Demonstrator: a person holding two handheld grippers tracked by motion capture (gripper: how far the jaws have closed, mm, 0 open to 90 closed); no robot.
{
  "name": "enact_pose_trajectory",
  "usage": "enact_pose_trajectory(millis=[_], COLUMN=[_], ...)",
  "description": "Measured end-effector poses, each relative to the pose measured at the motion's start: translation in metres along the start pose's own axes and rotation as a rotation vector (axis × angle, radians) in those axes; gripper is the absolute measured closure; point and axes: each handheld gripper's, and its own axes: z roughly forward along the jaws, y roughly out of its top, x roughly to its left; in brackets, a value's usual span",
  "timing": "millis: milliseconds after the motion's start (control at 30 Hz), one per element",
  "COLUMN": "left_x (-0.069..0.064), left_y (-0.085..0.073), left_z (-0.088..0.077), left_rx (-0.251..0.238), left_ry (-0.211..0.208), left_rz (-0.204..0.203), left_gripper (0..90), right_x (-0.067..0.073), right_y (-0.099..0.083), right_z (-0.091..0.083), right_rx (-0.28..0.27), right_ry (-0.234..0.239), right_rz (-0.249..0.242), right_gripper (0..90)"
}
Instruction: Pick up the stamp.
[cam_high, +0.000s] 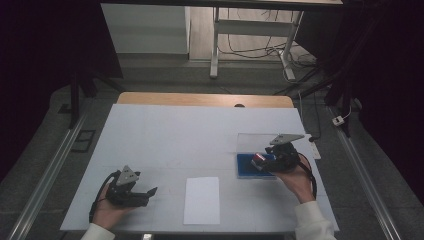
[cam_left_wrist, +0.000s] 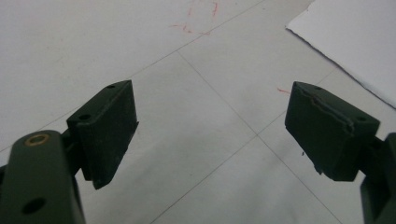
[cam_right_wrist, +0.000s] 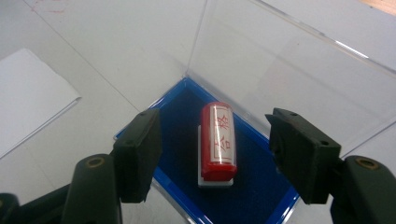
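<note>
Here, in the high view, I hold the right gripper (cam_high: 261, 161) over the shallow blue-lined tray (cam_high: 244, 171) with its clear plastic lid (cam_high: 252, 141) standing open behind it, at the right side of the white-covered desk (cam_high: 200, 145). In the right gripper view, a small red cylindrical stamp with a pale label of red characters (cam_right_wrist: 218, 141) lies on its side in a white cradle (cam_right_wrist: 215, 181) on the blue lining (cam_right_wrist: 182, 140), roughly in the middle of the tray. The right gripper (cam_right_wrist: 215, 156) straddles the stamp: its jaws stand moderately wide, one on either side, with clear gaps to the stamp, so nothing is gripped. The transparent lid (cam_right_wrist: 289, 60) rises tilted beyond the tray's far edge.

My left gripper (cam_high: 145, 192) rests low over the desk at the near left, well apart from the tray. In the left gripper view its jaws stand wide with only bare desk surface (cam_left_wrist: 205, 140), crossed by thin ruled lines, between them. A white rectangular sheet of paper (cam_high: 202, 200) lies flat near the front edge of the desk, between the two grippers; its corner (cam_left_wrist: 355, 42) shows in the left gripper view too.
</note>
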Motion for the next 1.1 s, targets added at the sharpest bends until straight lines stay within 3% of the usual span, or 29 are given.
enact_pose_trajectory(millis=[533, 900, 967, 1100], left_x=[0.0, 0.0, 0.001, 0.0], left_y=[0.0, 0.0, 0.0, 0.0], left_z=[0.0, 0.001, 0.001, 0.002], left_rx=[0.004, 0.009, 0.01, 0.011], left_ry=[0.003, 0.001, -0.001, -0.004], left_rz=[0.005, 0.006, 0.005, 0.006], left_gripper=[17.2, 17.2, 17.2, 17.2], right_x=[0.0, -0.003, -0.003, -0.004], right_y=[-0.001, -0.002, -0.002, -0.002], right_z=[0.01, 0.015, 0.017, 0.018], right_rx=[0.009, 0.046, 0.064, 0.064], right_ry=[-0.01, 0.001, -0.001, 0.009], right_rz=[-0.017, -0.002, 0.002, 0.013], right_gripper=[45.2, 61.5, 67.7, 69.4])
